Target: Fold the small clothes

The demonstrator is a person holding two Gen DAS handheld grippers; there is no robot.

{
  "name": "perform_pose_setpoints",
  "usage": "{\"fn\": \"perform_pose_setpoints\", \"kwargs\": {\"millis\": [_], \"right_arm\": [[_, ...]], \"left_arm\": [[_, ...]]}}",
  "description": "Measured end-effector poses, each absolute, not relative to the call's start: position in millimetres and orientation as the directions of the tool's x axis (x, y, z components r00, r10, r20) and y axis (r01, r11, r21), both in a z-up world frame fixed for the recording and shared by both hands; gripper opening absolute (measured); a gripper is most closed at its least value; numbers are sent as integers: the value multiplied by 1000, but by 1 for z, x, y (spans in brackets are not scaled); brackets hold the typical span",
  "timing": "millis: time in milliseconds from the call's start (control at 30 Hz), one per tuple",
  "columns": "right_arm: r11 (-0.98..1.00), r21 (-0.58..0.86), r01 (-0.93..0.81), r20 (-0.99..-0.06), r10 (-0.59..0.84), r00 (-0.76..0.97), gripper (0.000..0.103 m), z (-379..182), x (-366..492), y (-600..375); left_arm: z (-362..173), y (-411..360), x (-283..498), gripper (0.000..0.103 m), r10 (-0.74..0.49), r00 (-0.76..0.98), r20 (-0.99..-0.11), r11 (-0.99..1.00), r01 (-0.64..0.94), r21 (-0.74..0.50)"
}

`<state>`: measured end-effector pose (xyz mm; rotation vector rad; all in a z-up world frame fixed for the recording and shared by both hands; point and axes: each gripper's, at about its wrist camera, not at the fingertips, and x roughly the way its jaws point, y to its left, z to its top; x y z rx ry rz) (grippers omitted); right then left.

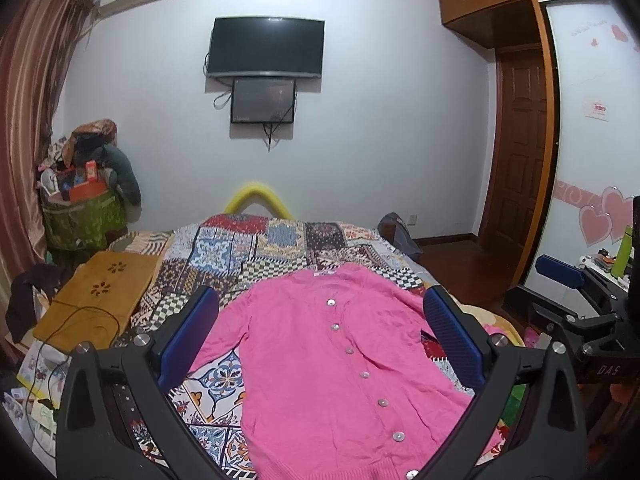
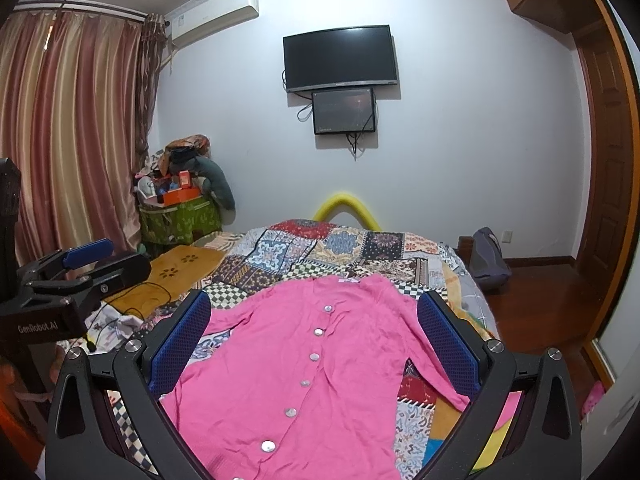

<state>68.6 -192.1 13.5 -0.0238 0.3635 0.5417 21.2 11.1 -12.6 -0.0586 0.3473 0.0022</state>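
Pink knit button-front cardigan (image 1: pixel 320 360) lies flat, face up, on the patchwork quilt (image 1: pixel 256 248) of the bed, collar toward the wall with the black wall-mounted TV (image 1: pixel 266 48), hem nearest you. No fold made yet by the look of it, so you're at the first step: take a sleeve or side edge and bring it across the button line.

Your left gripper (image 1: pixel 320 344) hovers above the cardigan, fingers spread wide, holding nothing. Your right gripper (image 2: pixel 314 344) is the same: blue pads apart, empty, over the cardigan's middle. In the left wrist view the right gripper shows to the cardigan's right.

Do it well: go down on the sleeve edges, one gripper per side, and pinch only the top layer, not the quilt under it. Left sleeve runs down beside the cardigan's body; the right sleeve bends out from it, quilt showing in the gap. Fold symmetrically about the row of round silver buttons (image 1: pixel 350 350).

Fabric: thin soft knit, lightly wrinkled, ribbed at the hem; likely to stretch and drag, so lift before you pull. The quilt is busy printed cotton, slightly rumpled. A flat yellow wooden lap tray (image 1: pixel 96 300) sits left of the cardigan, well apart.
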Motion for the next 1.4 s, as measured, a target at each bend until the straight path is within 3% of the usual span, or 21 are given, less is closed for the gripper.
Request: {"fn": "perform_pose_setpoints", "kwargs": {"millis": [200,433,600,733,833,933,1000,1267,1333,1367,1400], "right_arm": [[854,81,-514,-367,505,781,102,8,86,-193],[861,23,-508,-419,470,777,102,3,124,-192],[862,32,-506,-462,462,757,102,-4,149,-191],[870,46,-491,-496,446,745,101,-16,174,-196],[872,44,-488,-531,434,728,93,-26,189,-196],[872,53,-487,-578,424,697,89,-42,206,-196],[872,56,-485,-606,416,678,82,-51,216,-197],[887,59,-458,-669,375,641,81,-76,247,-209],[891,60,-450,-681,366,634,81,-80,254,-213],[892,61,-448,-685,364,632,81,-81,255,-214],[894,64,-444,-688,362,629,81,-83,259,-216]], "left_arm": [[-21,34,40,103,15,921,-388,995,-52,-84],[-37,88,71,103,149,886,-438,978,-196,-65],[-64,140,99,103,145,831,-538,958,-253,-132],[-94,176,123,103,233,755,-613,932,-352,-79],[-121,202,140,99,292,695,-657,919,-395,-9],[-157,237,156,90,279,620,-733,907,-420,-10],[-176,251,163,81,277,577,-768,896,-444,-11],[-251,304,176,49,240,389,-890,835,-550,-15],[-256,303,177,47,253,385,-888,831,-556,-4],[-255,301,177,39,273,402,-874,834,-552,6],[-255,300,179,20,271,414,-869,841,-541,5]]}}
